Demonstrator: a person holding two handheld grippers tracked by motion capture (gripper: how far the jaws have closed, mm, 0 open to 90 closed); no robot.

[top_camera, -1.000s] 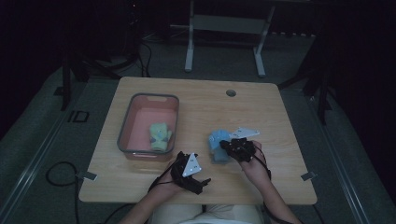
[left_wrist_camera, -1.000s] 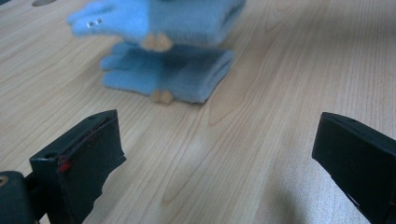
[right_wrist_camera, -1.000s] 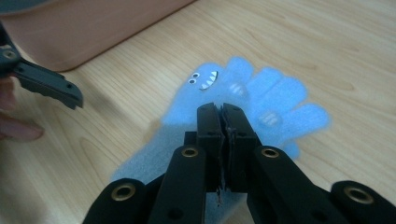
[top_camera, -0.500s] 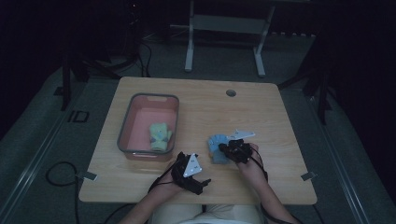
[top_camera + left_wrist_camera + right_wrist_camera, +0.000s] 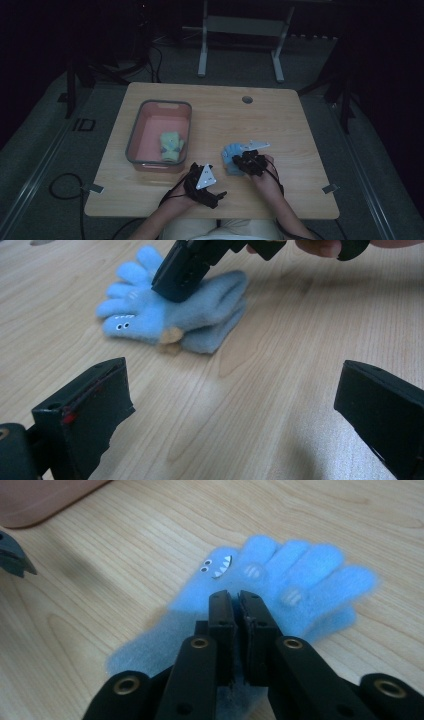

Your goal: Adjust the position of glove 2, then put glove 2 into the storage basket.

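Item: fuzzy light-blue knitted glove with a small monster face [image 5: 280,587], flat on the pale wooden desk [image 5: 300,125] directly beneath the right gripper [image 5: 236,596], whose nearly closed jaws, just opening slightly, pinch its fabric, likely to lift it. Left gripper [image 5: 230,405], released and wide, waits just beside. Green glove [image 5: 171,145] in the pink tray [image 5: 134,145] beyond it.
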